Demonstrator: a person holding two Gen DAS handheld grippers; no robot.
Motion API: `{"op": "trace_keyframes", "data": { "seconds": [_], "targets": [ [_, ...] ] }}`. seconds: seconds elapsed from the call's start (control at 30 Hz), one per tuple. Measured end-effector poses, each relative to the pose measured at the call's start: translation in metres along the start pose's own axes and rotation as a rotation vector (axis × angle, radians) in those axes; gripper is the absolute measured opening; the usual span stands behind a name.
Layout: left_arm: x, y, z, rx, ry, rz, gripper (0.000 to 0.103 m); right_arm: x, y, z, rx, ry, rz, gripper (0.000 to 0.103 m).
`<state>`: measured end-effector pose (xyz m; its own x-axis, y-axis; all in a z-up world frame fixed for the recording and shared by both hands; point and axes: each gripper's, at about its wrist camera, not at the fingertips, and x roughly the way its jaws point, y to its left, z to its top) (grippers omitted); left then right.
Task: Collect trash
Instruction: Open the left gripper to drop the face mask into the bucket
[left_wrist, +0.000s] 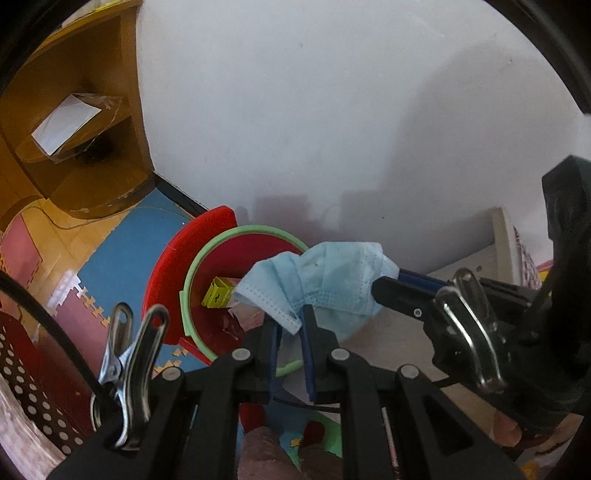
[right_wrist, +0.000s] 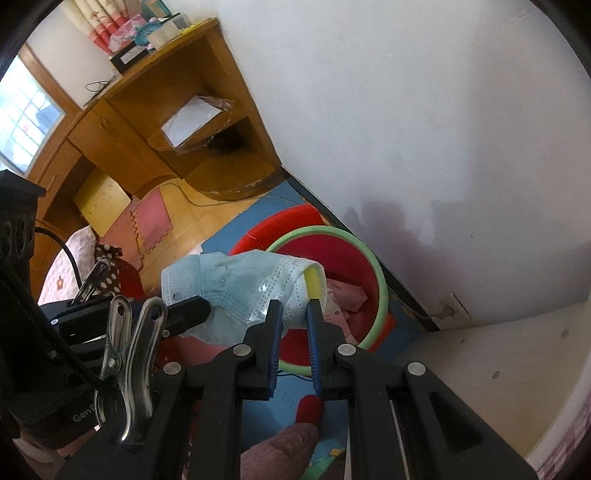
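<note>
A crumpled light-blue face mask (left_wrist: 328, 280) hangs over a red trash bin with a green rim (left_wrist: 221, 242). My left gripper (left_wrist: 291, 323) is shut on the mask's lower hem. My right gripper (left_wrist: 384, 290) comes in from the right, shut on the mask's other end. In the right wrist view the right gripper (right_wrist: 294, 308) pinches the mask (right_wrist: 236, 280) just above the bin's green rim (right_wrist: 382, 284), and the left gripper (right_wrist: 195, 312) holds it from the left. A yellow box (left_wrist: 218, 293) and pink paper scraps (right_wrist: 349, 297) lie inside the bin.
The bin stands on coloured foam floor mats (left_wrist: 122, 254) against a white wall (left_wrist: 332, 110), with a red lid (left_wrist: 207, 225) behind it. A wooden desk with open shelves (right_wrist: 155, 122) stands to the left, and a white cabinet top (left_wrist: 476, 258) lies to the right.
</note>
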<state>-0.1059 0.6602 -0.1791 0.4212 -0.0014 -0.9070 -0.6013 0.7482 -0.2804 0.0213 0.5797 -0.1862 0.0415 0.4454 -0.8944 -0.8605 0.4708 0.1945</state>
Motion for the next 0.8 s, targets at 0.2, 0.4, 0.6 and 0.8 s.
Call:
{"op": "trace_keyframes", "data": {
  "seconds": [0.2,0.4,0.6,0.8],
  "targets": [
    [0.016,0.005,0.007,0.004,0.024,0.002,0.012,0.014,-0.003,0.008,0.008,0.012,-0.02,0.014],
    [0.028,0.008,0.012,0.002,0.036,0.011,0.012,0.024,-0.009,0.014,0.028,0.025,-0.029,0.014],
    [0.032,0.006,0.013,-0.006,0.043,0.019,0.012,0.03,-0.013,0.012,0.044,0.037,-0.018,0.015],
    [0.032,0.006,0.015,-0.006,0.047,0.03,0.015,0.033,-0.017,0.012,0.054,0.038,-0.014,0.018]
  ]
}}
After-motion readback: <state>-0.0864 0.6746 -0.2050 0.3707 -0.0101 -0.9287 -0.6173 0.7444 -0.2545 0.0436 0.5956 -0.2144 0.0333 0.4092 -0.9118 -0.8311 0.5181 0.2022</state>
